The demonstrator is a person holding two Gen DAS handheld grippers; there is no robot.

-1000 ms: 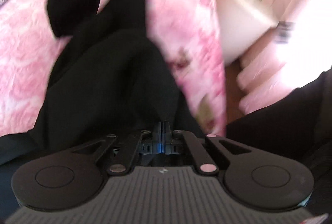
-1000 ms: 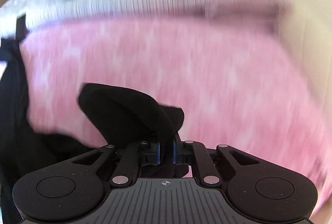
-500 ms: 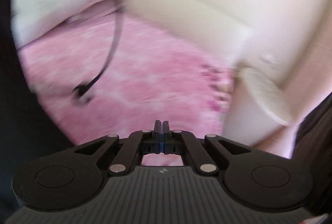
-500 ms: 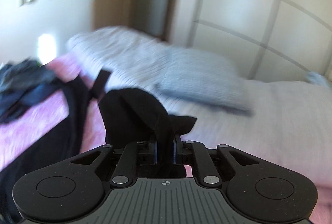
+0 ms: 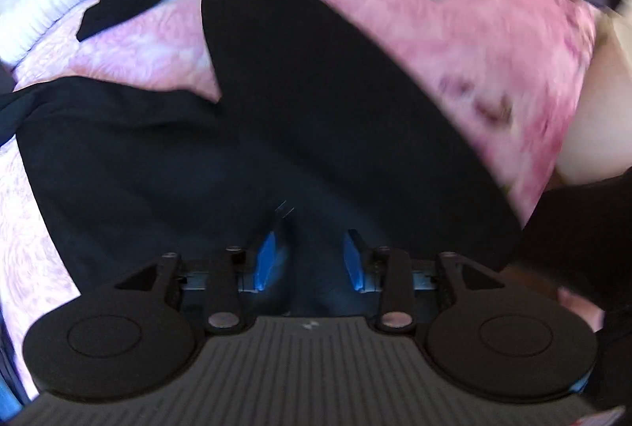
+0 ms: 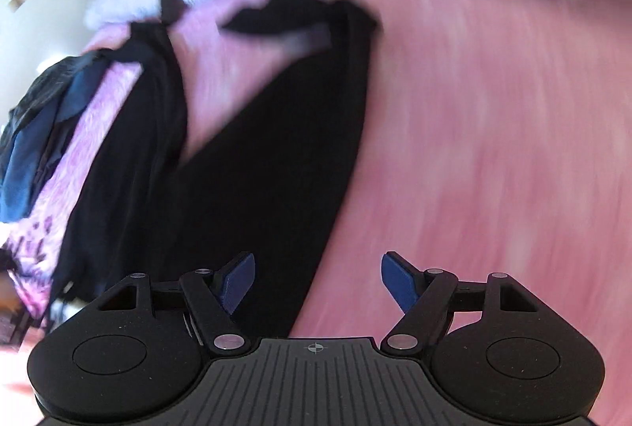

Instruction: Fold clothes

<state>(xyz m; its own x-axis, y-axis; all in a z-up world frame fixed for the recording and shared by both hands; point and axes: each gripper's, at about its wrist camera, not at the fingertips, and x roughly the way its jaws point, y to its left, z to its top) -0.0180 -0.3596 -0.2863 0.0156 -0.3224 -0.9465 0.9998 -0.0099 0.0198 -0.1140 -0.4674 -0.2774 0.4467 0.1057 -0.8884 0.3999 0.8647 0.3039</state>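
On the pink bed cover (image 6: 493, 117), black trousers (image 6: 276, 157) lie spread flat, legs toward the pillow end, presumably for folding; left gripper (image 5: 312, 256) and right gripper (image 6: 318, 278) fingers spread, gripping nothing.

Bright daylight, but both fisheye views are smeared by motion blur. The pink bedspread (image 6: 493, 149) streaks; the black garment (image 5: 276, 110) loses detail in shadow.

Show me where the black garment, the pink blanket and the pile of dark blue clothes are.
black garment (image 6: 276, 149), right wrist view, middle of the long flat panel.
pink blanket (image 6: 493, 149), right wrist view, bare stretch right of the garment.
pile of dark blue clothes (image 6: 35, 133), right wrist view, heap's centre at left edge.
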